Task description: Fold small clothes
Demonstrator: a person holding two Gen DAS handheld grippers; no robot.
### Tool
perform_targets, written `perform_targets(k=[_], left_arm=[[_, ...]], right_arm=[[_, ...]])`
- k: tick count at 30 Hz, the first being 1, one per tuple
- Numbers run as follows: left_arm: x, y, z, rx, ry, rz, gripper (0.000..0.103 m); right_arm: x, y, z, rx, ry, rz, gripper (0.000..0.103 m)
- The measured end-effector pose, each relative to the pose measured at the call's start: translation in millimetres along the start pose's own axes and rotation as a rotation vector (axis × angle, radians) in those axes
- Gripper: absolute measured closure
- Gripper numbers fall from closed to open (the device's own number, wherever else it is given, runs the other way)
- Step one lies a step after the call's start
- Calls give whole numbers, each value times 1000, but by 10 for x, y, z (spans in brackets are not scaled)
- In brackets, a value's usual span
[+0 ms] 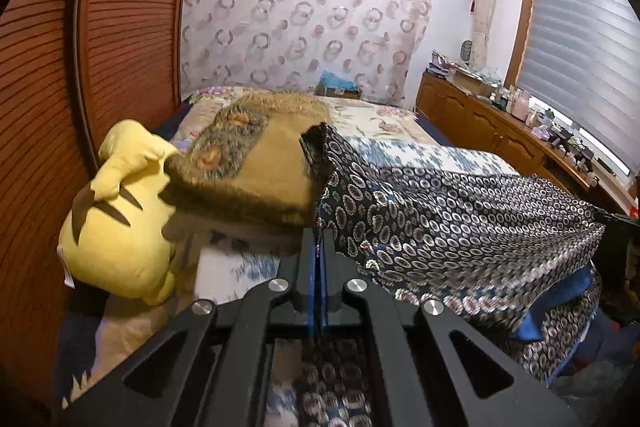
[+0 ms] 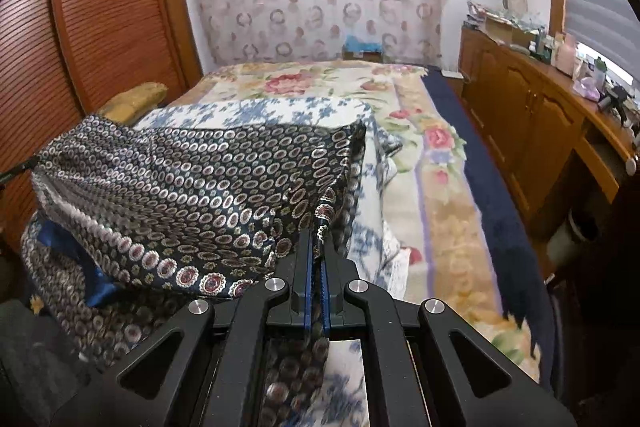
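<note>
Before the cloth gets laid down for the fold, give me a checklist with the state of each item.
1. Left gripper shut on the patterned garment: ok.
2. Right gripper shut on the same garment's other side: ok.
3. Garment spread between both grippers and lifted off the bed: ok.
4. No slack bunching: not ok, a lower layer with blue lining hangs folded beneath.
5. Landing spot on the blue-and-white cloth free: ok.
6. Yellow plush toy and brown pillow out of the way: cannot tell, they lie close on the left.
</note>
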State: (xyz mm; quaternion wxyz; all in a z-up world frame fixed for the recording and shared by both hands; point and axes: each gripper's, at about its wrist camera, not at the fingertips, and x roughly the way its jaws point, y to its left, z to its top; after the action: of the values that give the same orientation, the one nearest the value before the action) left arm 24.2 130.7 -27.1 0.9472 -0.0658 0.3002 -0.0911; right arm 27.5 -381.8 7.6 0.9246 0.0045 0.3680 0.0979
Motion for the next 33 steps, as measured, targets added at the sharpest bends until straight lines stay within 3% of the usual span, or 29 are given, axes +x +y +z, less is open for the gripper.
perform_targets(k=[11, 20, 22, 24, 28, 29, 30, 33], left_arm=[[-204, 27, -293, 2, 62, 20, 103], [-237, 23, -434, -1, 112, 11, 103], [-208, 2, -453, 9, 121, 8, 100], [-192, -19, -456, 24, 125, 9, 86], [-208, -61, -426, 41, 110, 12, 74], [-202, -65, -417, 42, 107, 12, 69], [-188, -61, -413, 41, 105, 14, 67], [-102, -32, -409, 21, 117, 19, 67]], right_arm=[[16, 58, -314, 2, 83, -12, 102], [46, 40, -266, -28, 116, -19, 102], [52, 78, -245, -33, 105, -27, 99], [51, 118, -209, -48, 89, -48, 90], [83, 187, -85, -72, 46, -65, 82], [93, 212, -71, -76, 40, -62, 74], [123, 236, -51, -84, 34, -62, 69], [258, 342, -37, -99, 27, -51, 68]])
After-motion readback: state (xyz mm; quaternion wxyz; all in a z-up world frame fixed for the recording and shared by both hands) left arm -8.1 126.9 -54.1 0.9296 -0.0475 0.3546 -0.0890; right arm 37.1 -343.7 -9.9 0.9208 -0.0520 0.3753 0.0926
